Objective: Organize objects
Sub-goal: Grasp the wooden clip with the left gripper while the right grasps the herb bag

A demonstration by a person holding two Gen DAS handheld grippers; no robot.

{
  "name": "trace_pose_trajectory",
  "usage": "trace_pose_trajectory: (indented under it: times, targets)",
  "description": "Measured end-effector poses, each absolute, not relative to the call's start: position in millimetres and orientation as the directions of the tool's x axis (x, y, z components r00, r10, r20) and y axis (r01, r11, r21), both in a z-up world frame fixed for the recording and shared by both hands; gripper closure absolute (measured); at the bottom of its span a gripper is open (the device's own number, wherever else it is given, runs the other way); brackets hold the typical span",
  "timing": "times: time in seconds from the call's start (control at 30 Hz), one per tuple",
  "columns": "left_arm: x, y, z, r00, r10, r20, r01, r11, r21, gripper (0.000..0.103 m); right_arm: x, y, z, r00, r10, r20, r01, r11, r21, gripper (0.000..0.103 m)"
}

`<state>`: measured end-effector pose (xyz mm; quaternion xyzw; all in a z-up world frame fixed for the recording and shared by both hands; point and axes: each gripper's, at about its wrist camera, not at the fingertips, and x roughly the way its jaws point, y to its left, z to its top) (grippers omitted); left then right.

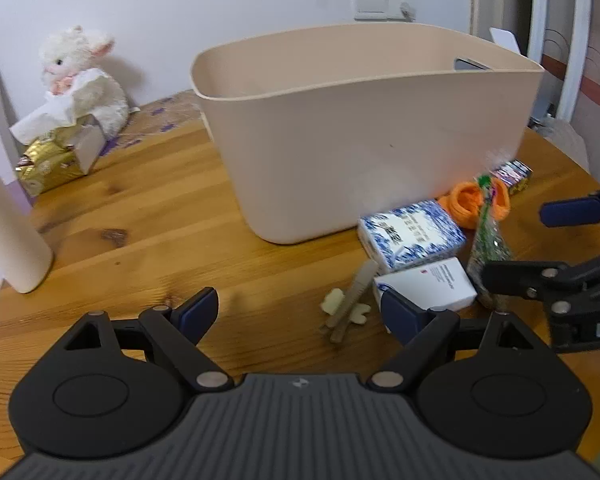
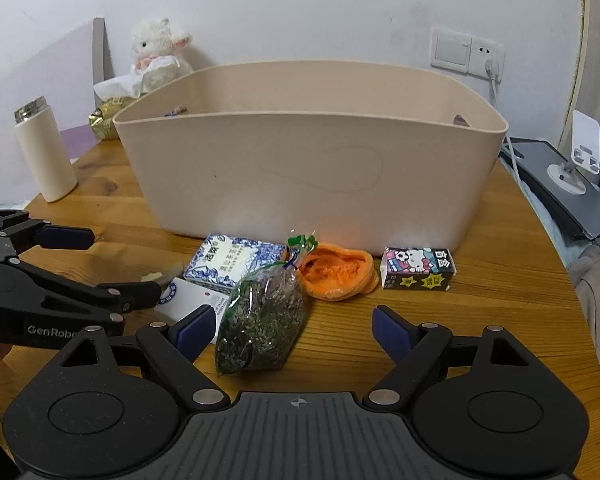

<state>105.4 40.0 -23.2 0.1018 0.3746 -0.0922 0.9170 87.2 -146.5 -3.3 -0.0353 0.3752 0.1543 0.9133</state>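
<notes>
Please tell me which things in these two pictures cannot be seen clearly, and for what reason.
- Inside of the beige bin: its front wall hides the floor in both views.
- Small pale item before the left gripper: blurred in the left view, and the left gripper's arm hides most of it in the right view.
- White box: print too small to read.
- Right gripper: open over the herb bag.
</notes>
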Motion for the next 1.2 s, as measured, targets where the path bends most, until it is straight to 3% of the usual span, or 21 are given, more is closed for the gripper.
trace_pose_trajectory:
  times: [0.1, 0.23, 0.5, 0.6, 0.7, 0.77, 0.93, 1.0, 1.07, 1.2]
  targets:
    - [105, 38, -24, 0.707, -0.110, -0.699, 0.261, 0.959, 0.113, 0.016, 89, -149, -5, 0.674, 0.234, -0.700, -0.293, 0.955, 0.038, 0.016]
    - [107, 38, -23, 0.695, -0.140, -0.706, 0.269, 0.960, 0.074, 0.028, 88, -157, -8, 0.677, 0.212, -0.705, -0.276, 0.961, 0.024, 0.016]
    - [117, 39, -31, 0.666, -0.147, -0.731, 0.276, 0.959, 0.059, 0.034, 93, -159, -10, 0.676, 0.236, -0.699, -0.302, 0.953, 0.029, 0.020]
    - [118, 35, -34, 0.664, -0.173, -0.728, 0.299, 0.953, 0.047, 0.040, 95, -152, -11, 0.674, 0.243, -0.697, -0.321, 0.947, 0.020, 0.022]
    - [118, 35, -34, 0.650, -0.214, -0.729, 0.316, 0.949, 0.003, 0.057, 97, -148, -13, 0.668, 0.255, -0.699, -0.332, 0.943, 0.026, 0.029]
    - [117, 34, -34, 0.650, -0.222, -0.727, 0.327, 0.945, 0.003, 0.071, 97, -147, -12, 0.668, 0.268, -0.694, -0.340, 0.940, 0.036, 0.039]
    - [114, 31, -33, 0.649, -0.222, -0.727, 0.322, 0.947, -0.002, 0.075, 94, -144, -9, 0.663, 0.290, -0.690, -0.356, 0.933, 0.050, 0.071]
    - [112, 33, -31, 0.656, -0.225, -0.720, 0.311, 0.950, -0.012, 0.077, 92, -143, -8, 0.668, 0.285, -0.688, -0.358, 0.933, 0.039, 0.072]
    - [110, 34, -29, 0.656, -0.223, -0.721, 0.304, 0.952, -0.017, 0.086, 89, -144, -8, 0.669, 0.285, -0.686, -0.358, 0.933, 0.039, 0.073]
    - [106, 35, -27, 0.654, -0.215, -0.725, 0.304, 0.953, -0.008, 0.086, 84, -152, -5, 0.682, 0.279, -0.675, -0.344, 0.938, 0.040, 0.073]
